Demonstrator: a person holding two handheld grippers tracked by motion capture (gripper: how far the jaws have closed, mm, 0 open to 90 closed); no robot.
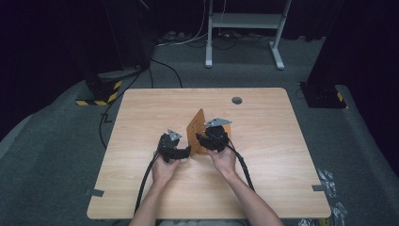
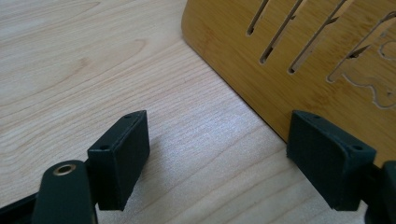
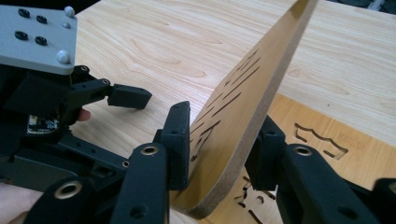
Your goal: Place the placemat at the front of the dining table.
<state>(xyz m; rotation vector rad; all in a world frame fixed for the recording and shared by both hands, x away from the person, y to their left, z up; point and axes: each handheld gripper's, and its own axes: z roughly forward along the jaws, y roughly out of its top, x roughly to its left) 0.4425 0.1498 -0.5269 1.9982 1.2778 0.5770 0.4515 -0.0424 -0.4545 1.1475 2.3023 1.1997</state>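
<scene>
Your right gripper (image 3: 217,144) clamps the upright slotted wooden panel (image 3: 252,93); your left gripper (image 2: 217,163) gapes wide, holding nothing, beside it on the table (image 1: 141,122).

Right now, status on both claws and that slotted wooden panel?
Right claw clamped on upright wooden panel. Left claw open, empty, beside it. Second panel flat on table. Nothing in the way.

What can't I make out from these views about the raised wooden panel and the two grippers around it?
- Raised wooden panel, right gripper view: its top runs off the frame edge; the right gripper covers its lower end.
- High view: the slots in the panel are too small to read.
- Left gripper view: the left gripper stands open beside the panel; whether its far jaw touches it is unclear.
</scene>
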